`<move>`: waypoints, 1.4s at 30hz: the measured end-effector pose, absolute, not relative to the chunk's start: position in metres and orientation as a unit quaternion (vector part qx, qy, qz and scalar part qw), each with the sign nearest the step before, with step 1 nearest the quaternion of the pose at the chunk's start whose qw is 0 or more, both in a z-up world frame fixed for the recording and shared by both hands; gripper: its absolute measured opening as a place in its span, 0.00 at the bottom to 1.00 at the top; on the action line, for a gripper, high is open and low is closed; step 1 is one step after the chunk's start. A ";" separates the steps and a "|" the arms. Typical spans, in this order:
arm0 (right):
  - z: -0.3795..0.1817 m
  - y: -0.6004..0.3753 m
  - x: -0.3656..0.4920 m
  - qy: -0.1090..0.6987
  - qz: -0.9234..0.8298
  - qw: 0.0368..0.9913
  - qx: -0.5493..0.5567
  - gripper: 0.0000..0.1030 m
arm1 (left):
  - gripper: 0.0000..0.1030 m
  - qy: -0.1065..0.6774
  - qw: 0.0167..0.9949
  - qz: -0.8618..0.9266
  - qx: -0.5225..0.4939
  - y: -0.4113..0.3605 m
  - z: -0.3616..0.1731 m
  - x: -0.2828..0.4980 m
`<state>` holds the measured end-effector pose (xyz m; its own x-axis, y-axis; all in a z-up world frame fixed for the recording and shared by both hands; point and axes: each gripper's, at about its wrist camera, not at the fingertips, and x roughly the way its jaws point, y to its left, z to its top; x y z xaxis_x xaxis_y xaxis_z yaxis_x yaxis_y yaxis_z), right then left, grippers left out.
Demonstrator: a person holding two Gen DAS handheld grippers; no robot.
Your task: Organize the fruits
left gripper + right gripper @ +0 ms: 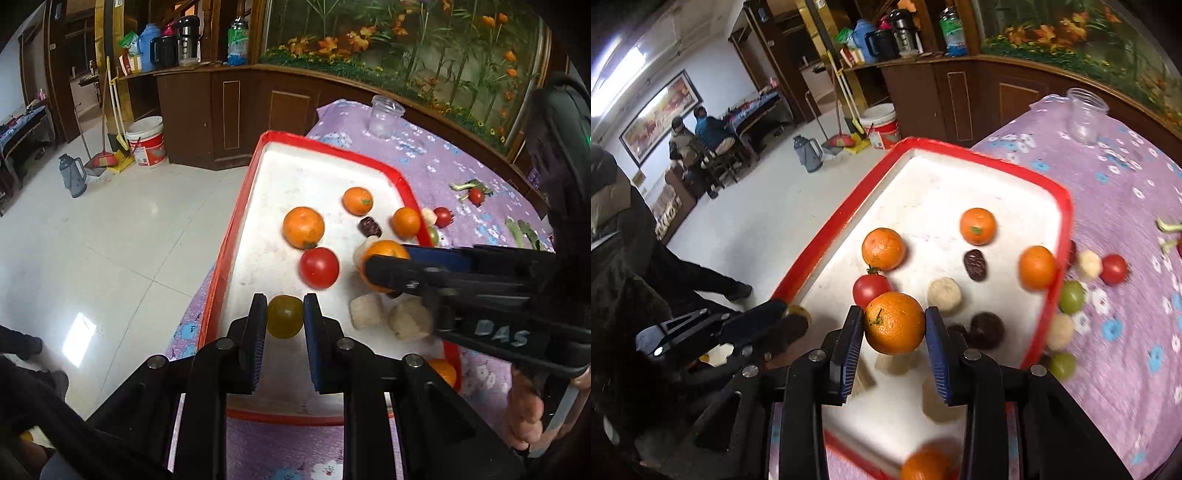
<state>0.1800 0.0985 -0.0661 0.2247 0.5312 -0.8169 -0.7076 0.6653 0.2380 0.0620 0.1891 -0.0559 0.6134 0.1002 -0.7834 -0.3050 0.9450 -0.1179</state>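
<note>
My left gripper clamps a green fruit; my right gripper clamps an orange. Both hang over the red-rimmed tray, likely for sorted placement.

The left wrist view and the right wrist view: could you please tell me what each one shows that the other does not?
Only the left wrist view shows the left gripper clamping a yellow-green fruit face-on. Only the right wrist view shows two seated people and the right gripper gripping an orange face-on. Both show the red-rimmed tray and clear jar.
</note>
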 end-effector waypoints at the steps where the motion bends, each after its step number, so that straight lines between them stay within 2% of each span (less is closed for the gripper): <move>1: -0.072 0.104 0.181 0.481 0.394 0.777 -0.100 0.33 | 0.17 0.427 0.889 0.113 -0.120 0.190 -0.058 0.063; 10: -0.082 0.111 0.182 0.477 0.383 0.785 -0.101 0.36 | 0.18 0.429 0.888 0.128 -0.104 0.193 -0.069 0.066; 11: -0.082 0.112 0.182 0.476 0.382 0.785 -0.103 0.38 | 0.19 0.430 0.888 0.129 -0.105 0.194 -0.071 0.066; 12: -0.081 0.112 0.182 0.477 0.386 0.783 -0.101 0.46 | 0.20 0.433 0.886 0.127 -0.110 0.195 -0.072 0.067; 13: -0.081 0.112 0.179 0.478 0.390 0.781 -0.098 0.51 | 0.31 0.435 0.884 0.125 -0.113 0.195 -0.074 0.068; 14: -0.081 0.110 0.178 0.480 0.396 0.777 -0.090 0.58 | 0.47 0.435 0.884 0.126 -0.114 0.195 -0.075 0.067; 15: -0.080 0.108 0.177 0.482 0.397 0.777 -0.084 0.62 | 0.48 0.430 0.887 0.121 -0.115 0.195 -0.075 0.066; 17: -0.075 0.100 0.175 0.481 0.395 0.780 -0.066 0.62 | 0.56 0.418 0.893 0.115 -0.121 0.193 -0.073 0.063; 19: -0.070 0.090 0.172 0.483 0.391 0.782 -0.049 0.64 | 0.57 0.412 0.895 0.118 -0.121 0.190 -0.070 0.060; 22: -0.057 0.067 0.161 0.481 0.382 0.789 -0.017 0.68 | 0.65 0.393 0.903 0.130 -0.115 0.183 -0.060 0.052; 25: -0.039 0.042 0.146 0.471 0.358 0.806 -0.005 0.70 | 0.66 0.371 0.911 0.135 -0.114 0.174 -0.047 0.042; 29: -0.014 0.010 0.118 0.446 0.328 0.833 0.002 0.79 | 0.66 0.350 0.920 0.140 -0.108 0.162 -0.028 0.031; 33: -0.002 -0.007 0.098 0.439 0.309 0.844 -0.003 0.80 | 0.67 0.337 0.925 0.154 -0.085 0.151 -0.014 0.021; 35: 0.002 -0.012 0.092 0.435 0.300 0.849 -0.010 0.80 | 0.71 0.335 0.926 0.153 -0.089 0.148 -0.009 0.016; 42: 0.011 -0.023 0.069 0.434 0.285 0.854 -0.024 0.80 | 0.71 0.328 0.926 0.163 -0.088 0.137 0.001 -0.002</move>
